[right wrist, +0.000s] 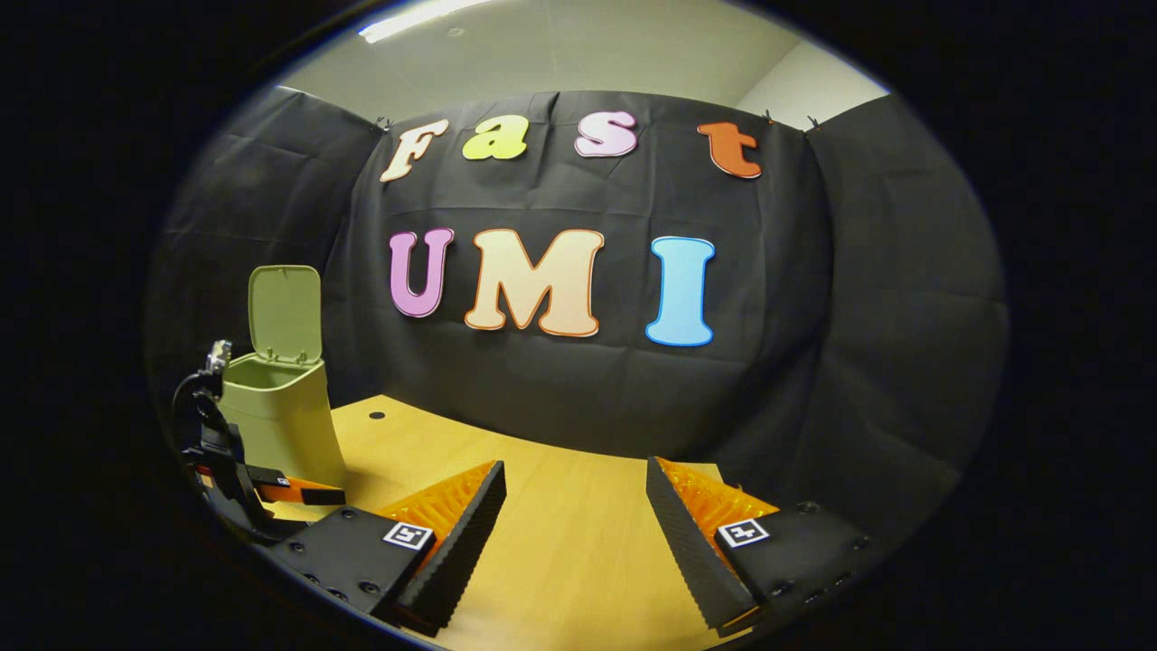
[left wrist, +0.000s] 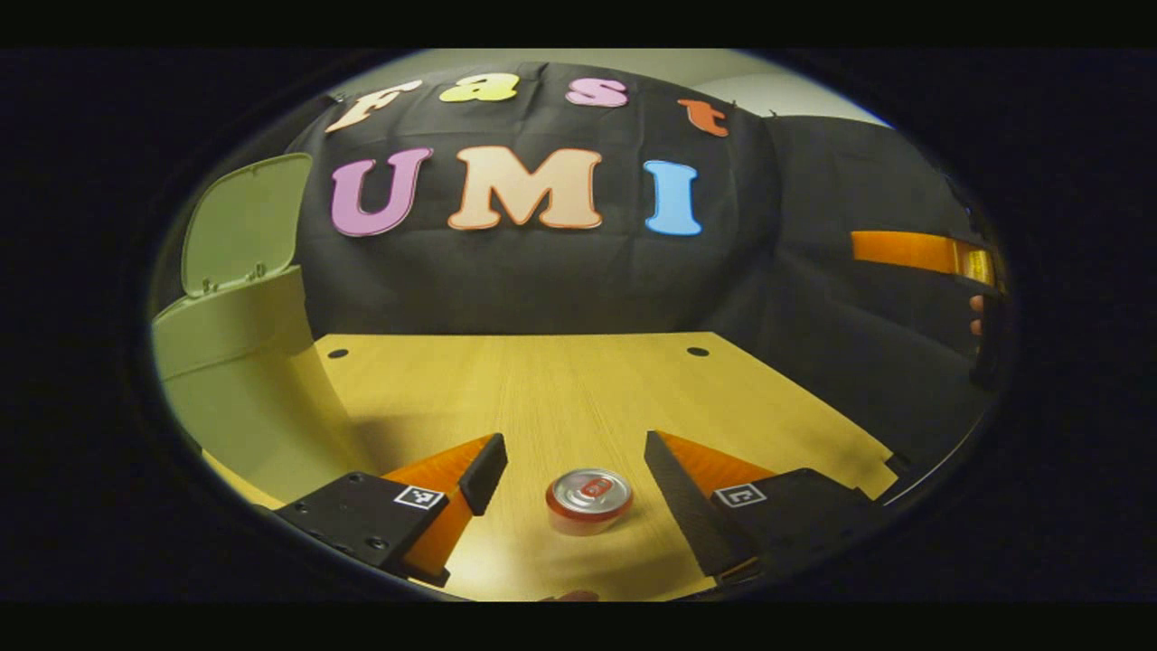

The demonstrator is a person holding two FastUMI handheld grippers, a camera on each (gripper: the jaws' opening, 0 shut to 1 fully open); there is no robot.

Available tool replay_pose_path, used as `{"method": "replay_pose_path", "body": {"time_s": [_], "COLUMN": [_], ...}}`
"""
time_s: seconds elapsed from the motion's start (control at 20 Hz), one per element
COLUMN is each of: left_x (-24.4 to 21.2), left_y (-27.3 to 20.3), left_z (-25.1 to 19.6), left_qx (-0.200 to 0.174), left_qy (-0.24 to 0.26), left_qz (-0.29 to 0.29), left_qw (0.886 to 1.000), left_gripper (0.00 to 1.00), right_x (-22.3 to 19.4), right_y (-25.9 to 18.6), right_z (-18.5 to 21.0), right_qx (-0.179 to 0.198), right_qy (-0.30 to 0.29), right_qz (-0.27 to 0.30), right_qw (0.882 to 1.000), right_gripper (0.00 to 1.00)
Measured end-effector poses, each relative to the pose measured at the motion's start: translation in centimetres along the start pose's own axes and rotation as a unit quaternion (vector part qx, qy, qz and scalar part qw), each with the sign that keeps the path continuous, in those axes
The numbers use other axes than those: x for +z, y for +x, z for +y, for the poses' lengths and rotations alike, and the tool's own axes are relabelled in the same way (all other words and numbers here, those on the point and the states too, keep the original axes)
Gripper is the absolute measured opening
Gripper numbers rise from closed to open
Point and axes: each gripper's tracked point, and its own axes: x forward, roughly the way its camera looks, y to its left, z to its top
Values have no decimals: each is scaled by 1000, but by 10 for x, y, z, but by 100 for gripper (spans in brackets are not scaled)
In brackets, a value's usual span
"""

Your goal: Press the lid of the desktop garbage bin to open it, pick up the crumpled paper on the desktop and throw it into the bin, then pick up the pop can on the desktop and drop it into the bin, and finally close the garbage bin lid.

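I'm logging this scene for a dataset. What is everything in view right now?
Garbage bin: one, pale green, at the table's far left, lid standing open.
Pop can: one, red with silver top, upright on the table between the left gripper's open fingers, untouched.
Table: one, light wood.
Left gripper: one, open, around the can.
Right gripper: one, open, empty, above bare table.
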Motion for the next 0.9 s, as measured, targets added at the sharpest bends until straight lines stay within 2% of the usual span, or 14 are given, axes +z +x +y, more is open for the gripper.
{"method": "replay_pose_path", "body": {"time_s": [0.25, 0.35, 0.4, 0.5, 0.6, 0.65, 0.9], "left_x": [-47, -76, -85, -98, -111, -104, -53], "left_y": [18, 33, 35, 39, 41, 43, 33], "left_z": [-1, 0, 0, 1, 2, 3, 16], "left_qx": [26, 33, 35, 43, 39, 37, 47], "left_qy": [-19, -24, -23, -22, -27, -20, -17], "left_qz": [35, 66, 74, 87, 111, 102, 58], "left_qw": [999, 997, 996, 995, 993, 994, 997], "left_gripper": [89, 87, 90, 87, 90, 77, 75], "right_x": [-16, -26, -28, -31, -35, -36, -28], "right_y": [-9, -14, -14, -15, -14, -15, -10], "right_z": [-20, -30, -31, -32, -30, -28, -7], "right_qx": [5, 1, 0, -2, -1, 1, 17], "right_qy": [14, 22, 23, 22, 17, 13, 15], "right_qz": [23, 38, 41, 47, 53, 57, 49], "right_qw": [1000, 999, 999, 999, 998, 998, 999], "right_gripper": [98, 98, 98, 98, 98, 98, 98]}}
